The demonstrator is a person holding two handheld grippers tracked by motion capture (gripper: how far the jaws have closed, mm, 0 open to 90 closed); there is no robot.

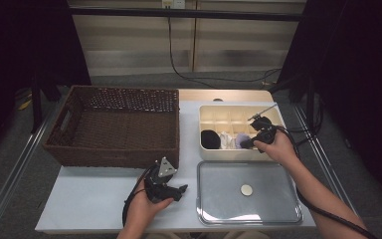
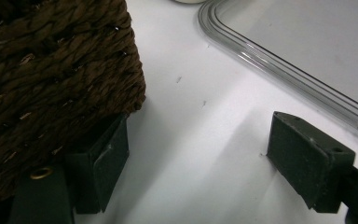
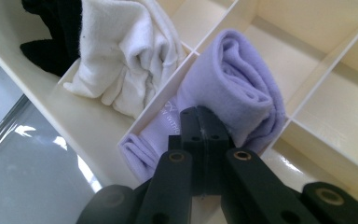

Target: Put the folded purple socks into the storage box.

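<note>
At three o'clock, inside the divided box point(image 1: 206, 149), the right gripper point(image 3: 200, 133), jaws together, seemingly pinches the soft, light lilac roll point(image 3: 242, 93) at its near fold.

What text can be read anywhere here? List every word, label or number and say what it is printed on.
Lilac rolled cloth: a line of small white print runs along its lower fold beside the divider of the cream organizer box, too small and blurred to read.
No other writing can be made out.
</note>
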